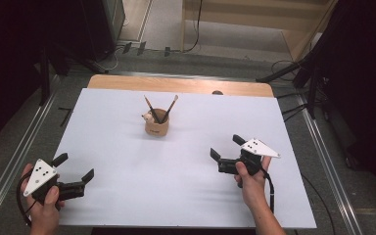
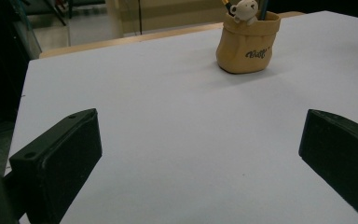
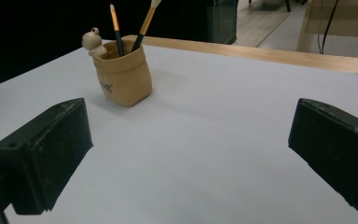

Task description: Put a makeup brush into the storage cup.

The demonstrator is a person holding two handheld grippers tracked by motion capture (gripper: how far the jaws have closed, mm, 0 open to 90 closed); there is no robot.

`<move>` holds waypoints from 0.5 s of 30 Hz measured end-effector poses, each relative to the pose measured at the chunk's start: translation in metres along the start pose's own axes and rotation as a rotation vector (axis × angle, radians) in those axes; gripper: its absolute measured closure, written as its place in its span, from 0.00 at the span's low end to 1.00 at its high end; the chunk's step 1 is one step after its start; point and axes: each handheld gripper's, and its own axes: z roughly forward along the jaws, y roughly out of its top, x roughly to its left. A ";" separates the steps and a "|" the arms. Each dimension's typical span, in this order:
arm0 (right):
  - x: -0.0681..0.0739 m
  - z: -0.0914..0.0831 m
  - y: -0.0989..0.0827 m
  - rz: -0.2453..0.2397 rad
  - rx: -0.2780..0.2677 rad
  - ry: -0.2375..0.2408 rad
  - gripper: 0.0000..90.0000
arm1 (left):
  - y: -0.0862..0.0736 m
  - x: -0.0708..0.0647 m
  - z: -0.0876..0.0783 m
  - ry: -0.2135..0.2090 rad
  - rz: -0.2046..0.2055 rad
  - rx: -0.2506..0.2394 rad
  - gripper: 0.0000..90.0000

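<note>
— Pen holder (image 1: 156, 126) sits toward the table's (image 1: 127, 161) far middle, two brushes (image 1: 160, 109) leaning apart inside. Why are both claws back here?

— Probably resting: left gripper (image 1: 74, 168) and right gripper (image 1: 226, 148) gape wide, holding nothing, well apart from it.

— Anything unclear?

— Its lettering's too small, and the brush tips are buried inside.

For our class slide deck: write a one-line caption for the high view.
Two open grippers, left gripper and right gripper, rest on a white table facing a tan pen holder.
</note>
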 end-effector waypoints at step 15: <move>-0.017 -0.022 -0.010 0.033 -0.015 -0.048 0.00 | 0.000 0.000 0.000 0.000 -0.004 -0.006 0.00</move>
